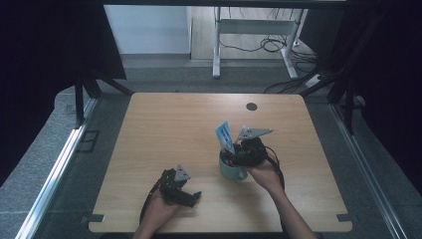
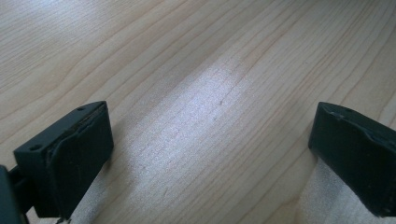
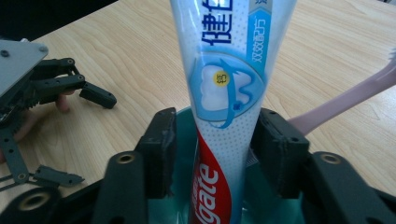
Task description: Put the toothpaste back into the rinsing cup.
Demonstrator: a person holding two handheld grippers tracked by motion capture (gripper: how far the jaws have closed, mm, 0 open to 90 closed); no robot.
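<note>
A white, blue and red toothpaste tube [image 1: 225,135] [image 3: 224,84] stands tilted in a teal mug [image 1: 230,168] [image 3: 264,200] right of the table's middle. A pink toothbrush [image 3: 355,95] leans out of the same mug. My right gripper [image 1: 239,155] [image 3: 212,135] is over the mug with one jaw on each side of the tube. The right jaw touches the tube and a thin gap shows at the left jaw, so the gripper is open. My left gripper [image 1: 191,196] [image 2: 210,154] rests open on the bare wood near the front edge, with nothing between its jaws.
The light wooden table [image 1: 169,124] has a small dark round mark [image 1: 251,106] near its far edge. Black curtains hang at both sides. A white desk frame and cables [image 1: 273,45] stand on the floor beyond.
</note>
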